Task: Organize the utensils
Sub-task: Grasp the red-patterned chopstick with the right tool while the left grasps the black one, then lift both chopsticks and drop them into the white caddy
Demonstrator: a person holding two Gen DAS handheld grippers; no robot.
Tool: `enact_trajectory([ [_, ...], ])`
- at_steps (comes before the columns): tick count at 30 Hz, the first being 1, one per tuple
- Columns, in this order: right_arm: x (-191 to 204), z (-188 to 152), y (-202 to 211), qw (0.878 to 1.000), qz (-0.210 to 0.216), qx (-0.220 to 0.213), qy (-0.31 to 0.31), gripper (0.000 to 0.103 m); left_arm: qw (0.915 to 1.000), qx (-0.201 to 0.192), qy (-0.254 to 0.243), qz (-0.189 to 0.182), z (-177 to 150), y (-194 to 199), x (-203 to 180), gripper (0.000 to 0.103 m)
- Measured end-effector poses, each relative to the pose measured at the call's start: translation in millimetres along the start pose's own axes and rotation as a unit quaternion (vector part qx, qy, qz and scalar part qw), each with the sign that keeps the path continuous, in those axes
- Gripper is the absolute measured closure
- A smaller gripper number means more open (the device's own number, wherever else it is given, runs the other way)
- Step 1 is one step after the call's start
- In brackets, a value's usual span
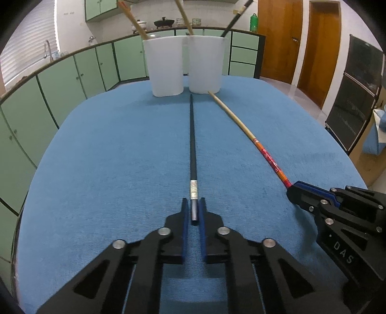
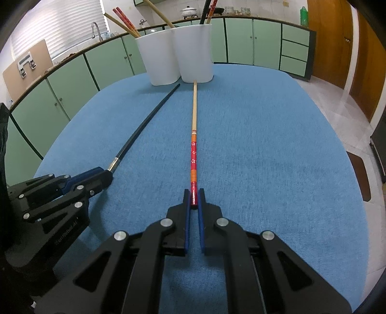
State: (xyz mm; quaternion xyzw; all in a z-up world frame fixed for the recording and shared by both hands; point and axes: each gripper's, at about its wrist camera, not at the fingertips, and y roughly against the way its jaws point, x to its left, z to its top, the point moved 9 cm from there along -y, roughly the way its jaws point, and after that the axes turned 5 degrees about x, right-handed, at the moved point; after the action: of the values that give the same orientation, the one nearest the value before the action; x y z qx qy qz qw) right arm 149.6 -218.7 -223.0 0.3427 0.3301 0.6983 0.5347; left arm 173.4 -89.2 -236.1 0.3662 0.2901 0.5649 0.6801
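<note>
Both claws are down on the blue cloth-covered table [image 1: 108, 157], and each one has a chopstick pinched by its butt end. The left gripper [image 1: 193, 205] is clamped on the black chopstick [image 1: 192, 145]: the blue pads squeeze the dark grey end just behind the silver band, and the stick runs straight ahead of the claw, away across the cloth. Its tip lies close in front of the gap between the two white cups [image 1: 165, 67], far ahead of the fingers.

Over on the other side, the right gripper [image 2: 194, 195] is closed on the red-and-wood chopstick [image 2: 193, 125], the glossy red end caught between its pads. That stick also points dead ahead of its claw, with the bare wooden tip touching or nearly touching the base of the right-hand cup [image 2: 195, 53].

From the left wrist view, the right claw [image 1: 295, 193] sits off to the right and level with the left one; from the right wrist view, the left claw [image 2: 106, 176] sits off to the left. More chopsticks [image 2: 125, 21] already stand upright in both cups, leaning out over the rims. Green cabinets [image 1: 60, 79] line the wall beyond the cups.
</note>
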Motion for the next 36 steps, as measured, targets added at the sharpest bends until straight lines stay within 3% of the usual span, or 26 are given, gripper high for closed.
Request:
enact_trajectory([
  [12,-4.8,3.1,15.2,0.999,0.037,-0.016,-0.027,0.098,0.9990,-0.022,0.030,-0.024,2.8,14.8,14.2,0.097],
  [20,-0.9,28.4,55.7,0.998,0.035,-0.060,-0.011,0.098,0.9955,-0.087,0.032,-0.017,29.7,70.2,32.9,0.097],
  [27,1.2,61.8,101.7,0.993,0.034,-0.113,0.011,0.098,0.9869,-0.157,0.034,-0.016,66.1,125.2,45.9,0.097],
  [36,11.0,109.5,151.3,0.984,0.042,-0.164,0.046,0.098,0.9781,-0.203,0.025,-0.037,109.6,162.2,51.4,0.097],
])
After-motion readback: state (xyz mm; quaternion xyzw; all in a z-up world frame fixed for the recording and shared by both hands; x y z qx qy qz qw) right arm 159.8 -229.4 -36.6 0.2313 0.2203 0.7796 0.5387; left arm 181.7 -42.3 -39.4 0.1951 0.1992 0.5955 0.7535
